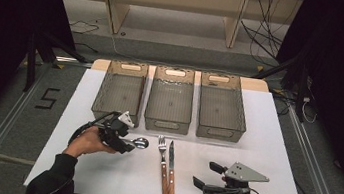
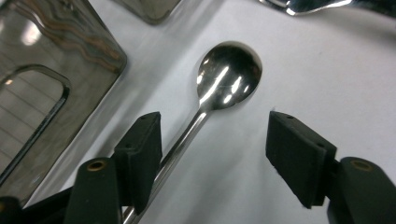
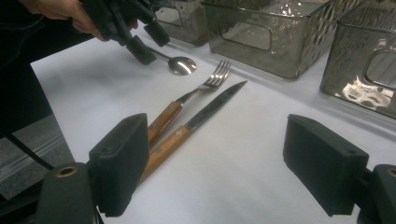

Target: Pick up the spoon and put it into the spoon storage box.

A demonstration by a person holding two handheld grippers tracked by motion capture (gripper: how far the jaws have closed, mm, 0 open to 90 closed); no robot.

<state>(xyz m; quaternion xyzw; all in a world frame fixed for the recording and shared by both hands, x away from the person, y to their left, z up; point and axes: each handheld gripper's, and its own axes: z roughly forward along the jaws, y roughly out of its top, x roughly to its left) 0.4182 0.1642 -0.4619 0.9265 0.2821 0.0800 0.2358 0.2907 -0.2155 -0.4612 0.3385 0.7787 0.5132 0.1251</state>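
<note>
Left gripper stands low over the spoon, jaws partly open around its thin handle; one pad touches the handle, the other is apart, so nothing is gripped. This spoon is all shiny steel, with an oval bowl facing up. It lies on the white table just before the left bin, beside the fork and knife. Right gripper rests wide open and empty.

Lighting: overhead, bright on white worktop; surroundings dark. Glare: highlights on spoon bowl and bins. Focus: near tongs soft; high view slightly grainy.
</note>
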